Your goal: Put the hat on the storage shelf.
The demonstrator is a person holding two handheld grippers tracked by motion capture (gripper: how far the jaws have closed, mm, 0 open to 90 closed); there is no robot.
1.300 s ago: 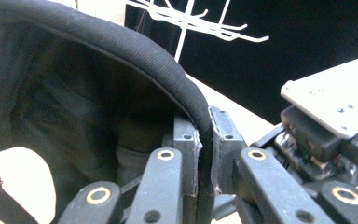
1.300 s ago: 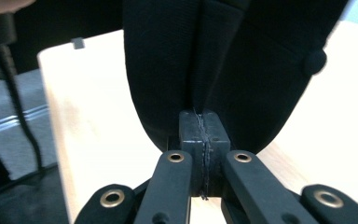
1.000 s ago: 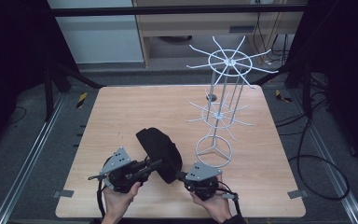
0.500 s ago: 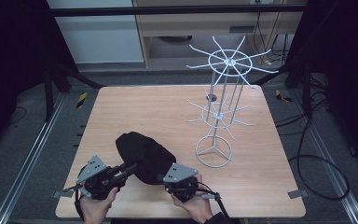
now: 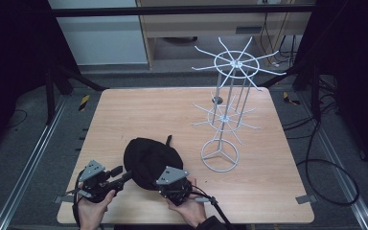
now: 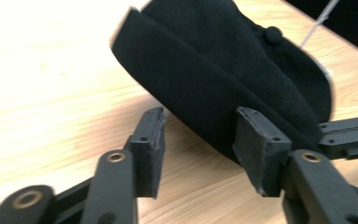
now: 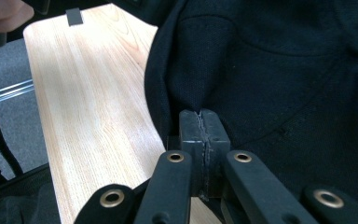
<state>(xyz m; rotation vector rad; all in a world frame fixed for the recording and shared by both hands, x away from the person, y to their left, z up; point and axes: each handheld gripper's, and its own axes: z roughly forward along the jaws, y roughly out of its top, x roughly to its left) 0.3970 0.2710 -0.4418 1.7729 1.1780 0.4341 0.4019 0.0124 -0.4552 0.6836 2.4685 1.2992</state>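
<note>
Black cap (image 5: pixel 148 160), no legible label: right gripper (image 7: pixel 199 128) clamped on its fabric; left gripper (image 6: pixel 198 140) spread apart beside it.

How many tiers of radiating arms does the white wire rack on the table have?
2. The upper tier crowns the wire rack, a ring with spokes pointing outward. The lower tier sits partway down the uprights, above the round base. Nothing seems to hide more.

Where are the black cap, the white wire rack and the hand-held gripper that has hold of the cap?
black cap (image 5: pixel 148 160): high view, on its crown.
white wire rack (image 5: pixel 219 157): high view, on its round base ring.
right hand-held gripper (image 7: pixel 201 128): right gripper view, between its closed tips.
</note>
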